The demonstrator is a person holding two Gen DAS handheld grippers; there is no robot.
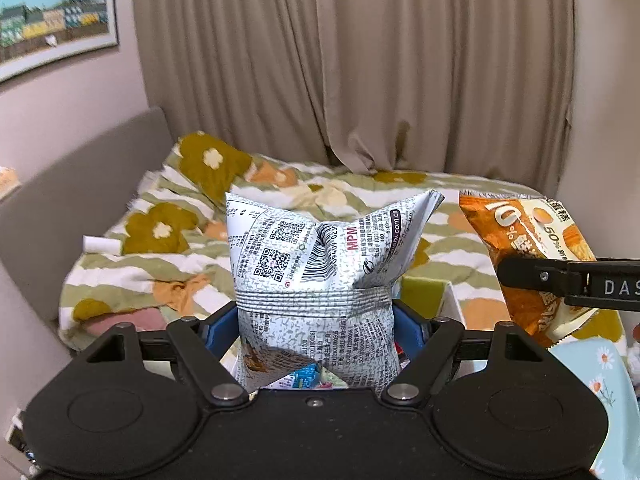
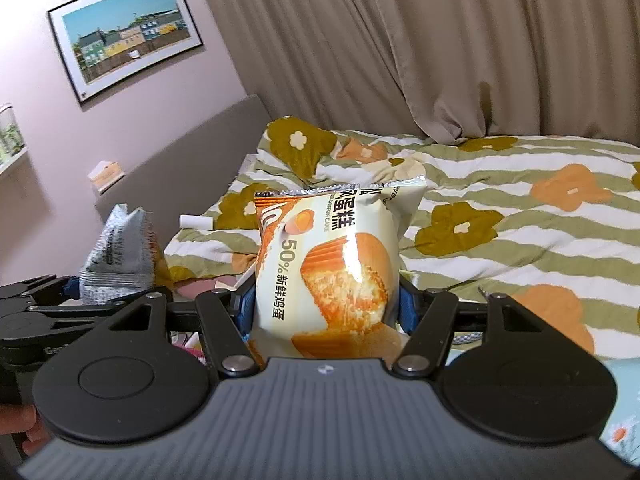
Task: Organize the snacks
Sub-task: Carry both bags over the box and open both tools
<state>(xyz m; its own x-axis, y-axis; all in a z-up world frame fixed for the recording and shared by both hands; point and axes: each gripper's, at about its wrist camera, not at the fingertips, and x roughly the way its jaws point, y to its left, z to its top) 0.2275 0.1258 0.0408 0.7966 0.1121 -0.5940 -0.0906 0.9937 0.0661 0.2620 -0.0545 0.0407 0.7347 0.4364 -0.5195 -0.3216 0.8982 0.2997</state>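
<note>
My left gripper [image 1: 316, 320] is shut on a silver-grey snack bag [image 1: 316, 264] printed with QR codes and a barcode, held upright above a white box of snacks [image 1: 454, 300]. The same bag shows at the left of the right wrist view [image 2: 120, 256]. My right gripper [image 2: 326, 308] is shut on an orange and cream chiffon cake packet [image 2: 332, 264], held upright. That packet and the right gripper's finger [image 1: 568, 280] show at the right of the left wrist view, the packet [image 1: 532, 240] beside the silver bag and apart from it.
A bed with a green-striped flower quilt [image 2: 500, 208] lies ahead, with a grey headboard [image 1: 80, 184] at left and beige curtains [image 1: 360, 60] behind. A light blue daisy-print surface [image 1: 596, 380] is at lower right. A framed picture [image 2: 128, 36] hangs on the wall.
</note>
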